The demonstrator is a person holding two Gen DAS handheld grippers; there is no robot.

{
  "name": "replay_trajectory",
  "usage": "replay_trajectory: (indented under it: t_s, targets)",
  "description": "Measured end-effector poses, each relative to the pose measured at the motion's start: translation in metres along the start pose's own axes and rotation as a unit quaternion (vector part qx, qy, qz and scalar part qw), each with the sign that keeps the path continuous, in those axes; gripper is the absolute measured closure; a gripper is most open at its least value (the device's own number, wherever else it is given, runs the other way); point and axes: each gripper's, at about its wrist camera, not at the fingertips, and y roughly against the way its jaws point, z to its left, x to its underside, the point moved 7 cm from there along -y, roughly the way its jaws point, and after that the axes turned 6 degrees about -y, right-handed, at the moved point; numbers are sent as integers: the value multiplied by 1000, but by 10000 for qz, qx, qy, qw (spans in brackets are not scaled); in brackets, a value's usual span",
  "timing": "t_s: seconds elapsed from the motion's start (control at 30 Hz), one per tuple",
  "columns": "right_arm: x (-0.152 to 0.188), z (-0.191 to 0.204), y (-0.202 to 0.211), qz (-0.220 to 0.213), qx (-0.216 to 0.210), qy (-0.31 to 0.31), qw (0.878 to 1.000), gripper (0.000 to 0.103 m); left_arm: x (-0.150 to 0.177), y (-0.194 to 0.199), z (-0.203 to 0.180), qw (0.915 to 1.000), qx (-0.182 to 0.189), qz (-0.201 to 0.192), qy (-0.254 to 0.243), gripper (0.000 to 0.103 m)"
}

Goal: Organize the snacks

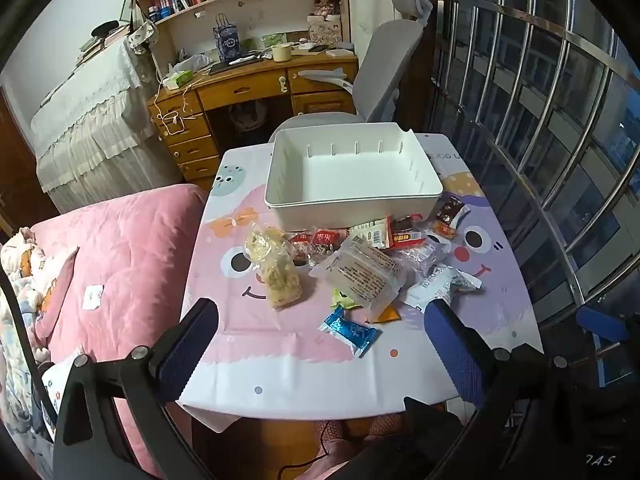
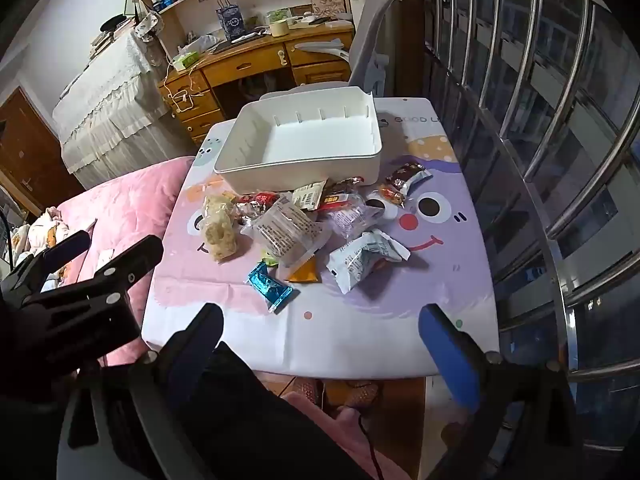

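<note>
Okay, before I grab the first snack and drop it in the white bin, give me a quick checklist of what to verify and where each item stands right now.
1. Left gripper open with nothing between the fingers: ok.
2. Right gripper open with nothing between the fingers: ok.
3. White bin holds nothing, has room: ok.
4. Bin stands upright and flat on the table: ok.
5. Nearest pick, the blue foil packet, lies apart from the pile, not covered: ok.
6. Orange packet free to lift: not ok, partly under the big clear packet.
</note>
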Motion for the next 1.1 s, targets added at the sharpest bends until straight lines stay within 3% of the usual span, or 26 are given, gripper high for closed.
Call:
replay_trajectory:
  t_s: [1.1]
  targets:
    - [-6,2,3,-41,44,55,10000,0,-3,4,0,9999,-62,-87,61,1]
